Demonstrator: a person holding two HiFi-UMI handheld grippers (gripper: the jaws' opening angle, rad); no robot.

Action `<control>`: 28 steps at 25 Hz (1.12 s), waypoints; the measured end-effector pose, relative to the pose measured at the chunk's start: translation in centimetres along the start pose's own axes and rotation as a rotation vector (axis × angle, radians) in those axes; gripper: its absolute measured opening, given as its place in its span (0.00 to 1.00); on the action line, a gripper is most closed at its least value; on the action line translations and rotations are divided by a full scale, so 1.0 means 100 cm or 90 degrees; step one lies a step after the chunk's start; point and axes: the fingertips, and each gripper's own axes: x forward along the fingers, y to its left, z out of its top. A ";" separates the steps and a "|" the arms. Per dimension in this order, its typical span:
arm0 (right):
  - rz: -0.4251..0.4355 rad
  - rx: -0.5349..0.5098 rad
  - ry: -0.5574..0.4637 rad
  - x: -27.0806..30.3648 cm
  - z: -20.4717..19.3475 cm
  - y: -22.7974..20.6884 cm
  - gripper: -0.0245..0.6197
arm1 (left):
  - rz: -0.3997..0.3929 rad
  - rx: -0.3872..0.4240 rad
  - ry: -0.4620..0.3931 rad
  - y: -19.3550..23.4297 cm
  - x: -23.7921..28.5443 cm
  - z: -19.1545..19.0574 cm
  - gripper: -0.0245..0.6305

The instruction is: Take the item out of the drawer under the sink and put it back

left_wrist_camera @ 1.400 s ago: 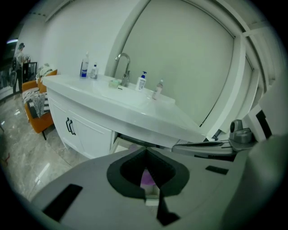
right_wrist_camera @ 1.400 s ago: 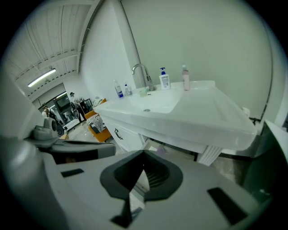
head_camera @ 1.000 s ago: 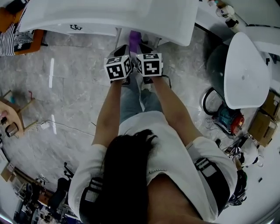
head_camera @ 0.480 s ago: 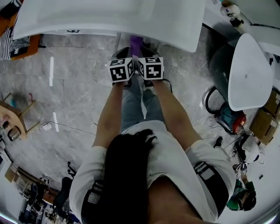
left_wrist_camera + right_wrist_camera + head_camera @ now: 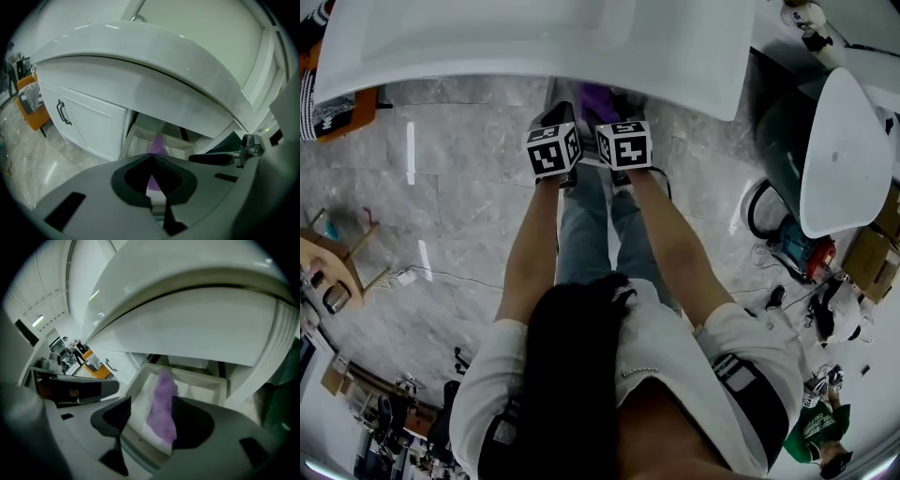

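Under the white sink (image 5: 534, 37), the left tongs (image 5: 151, 157) hang with tips together, holding nothing. The right tongs (image 5: 150, 401) stand wide apart, having just been opening; the purple cloth (image 5: 161, 413) shows between the pads, not clamped. The sink's front edge overhangs both tongs. A cabinet door (image 5: 93, 126) with a dark handle (image 5: 63, 112) stands left of the open drawer (image 5: 197, 379). The cloth lies inside the drawer.

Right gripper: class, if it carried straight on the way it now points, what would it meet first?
Most likely the purple cloth lying in the open drawer beneath the sink. The right gripper, its jaws just opening and gripping nothing, frames the cloth. How far off it lies is unclear.
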 end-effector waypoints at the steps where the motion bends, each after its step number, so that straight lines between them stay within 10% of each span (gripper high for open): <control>1: -0.002 -0.006 0.007 0.004 -0.003 -0.002 0.46 | 0.000 0.002 0.003 0.003 0.002 -0.001 0.04; 25: -0.084 -0.084 0.128 0.082 -0.046 -0.041 0.50 | 0.025 0.029 0.002 0.021 0.036 -0.010 0.04; 28: -0.094 -0.095 0.147 0.089 -0.050 -0.045 0.50 | 0.018 -0.029 -0.002 0.026 0.037 -0.010 0.04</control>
